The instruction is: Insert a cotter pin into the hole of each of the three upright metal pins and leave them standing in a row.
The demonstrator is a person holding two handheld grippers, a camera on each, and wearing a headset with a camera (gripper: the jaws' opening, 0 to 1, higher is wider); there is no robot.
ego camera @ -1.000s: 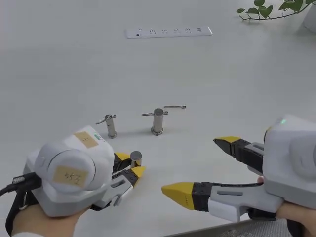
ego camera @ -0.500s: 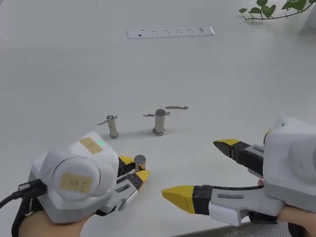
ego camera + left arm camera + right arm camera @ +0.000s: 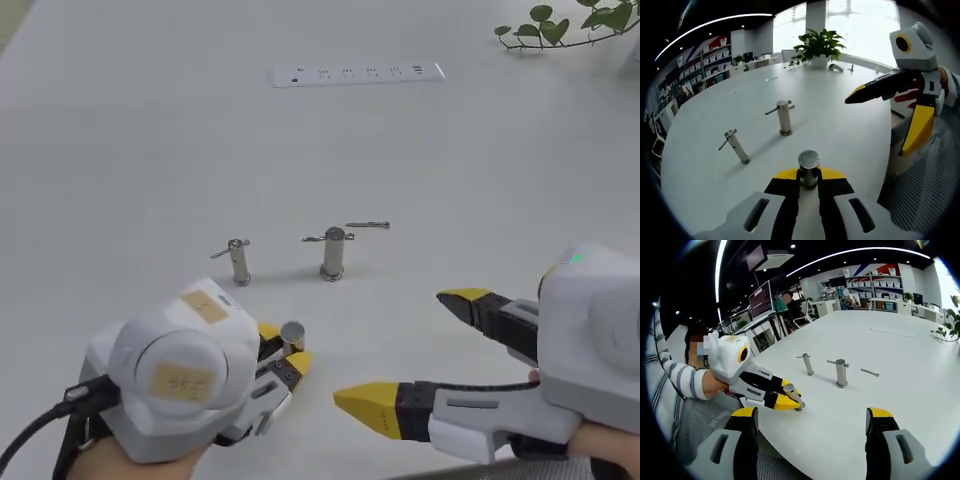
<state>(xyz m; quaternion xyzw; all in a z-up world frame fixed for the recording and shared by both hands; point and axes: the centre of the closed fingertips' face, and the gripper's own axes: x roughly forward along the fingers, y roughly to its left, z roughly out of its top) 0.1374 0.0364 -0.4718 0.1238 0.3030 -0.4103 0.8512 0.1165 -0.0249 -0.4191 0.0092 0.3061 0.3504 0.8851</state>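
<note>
Two upright metal pins stand side by side mid-table, a left pin and a right pin, each with a cotter pin through its top. A third metal pin stands upright nearer to me. My left gripper is shut on it low down, and the same hold appears in the left gripper view on the third pin. A loose cotter pin lies on the table just right of the right pin. My right gripper hangs open at the front right with nothing between its fingers.
A white power strip lies at the far side of the white table. Plant leaves reach in at the far right corner. The table's front edge runs just under both grippers.
The head camera has shifted a little. My left gripper keeps its hold on the third pin in much the same spot, and my right gripper stays open.
</note>
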